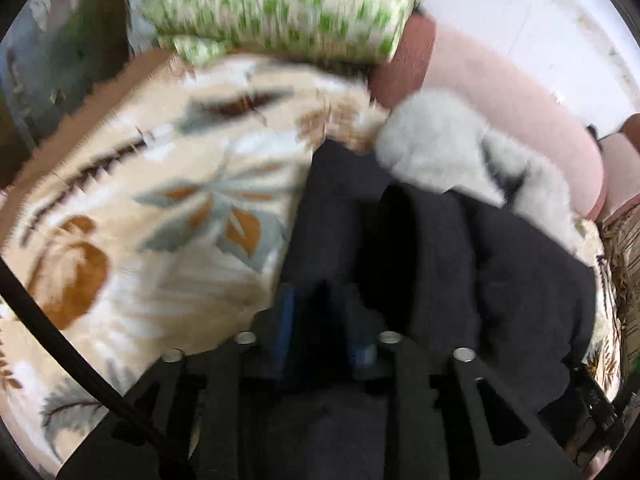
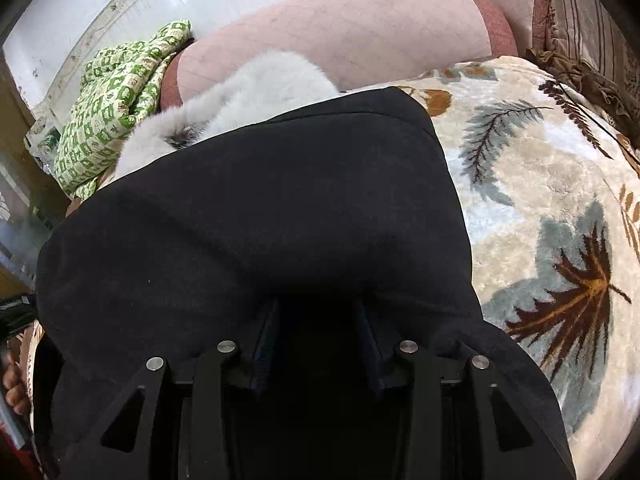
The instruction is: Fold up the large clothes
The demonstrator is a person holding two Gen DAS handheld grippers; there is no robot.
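Observation:
A large black garment (image 2: 256, 208) with a grey-white fur collar (image 2: 256, 92) lies on a leaf-patterned blanket (image 2: 540, 200). In the left wrist view the black garment (image 1: 460, 264) runs from my fingers toward its fur collar (image 1: 440, 140), over the blanket (image 1: 160, 208). My left gripper (image 1: 320, 320) is shut on a fold of the black cloth; the view is motion-blurred. My right gripper (image 2: 320, 320) has its fingertips buried under the black cloth, jaws a hand's width apart with cloth between them.
A green-and-white patterned cloth (image 2: 116, 92) lies bunched at the far left, also seen in the left wrist view (image 1: 288, 8). A pink cushioned headboard (image 2: 360, 28) runs behind the bed. A brown striped pillow (image 2: 588, 40) sits far right. A person's foot (image 2: 16, 388) shows at the left edge.

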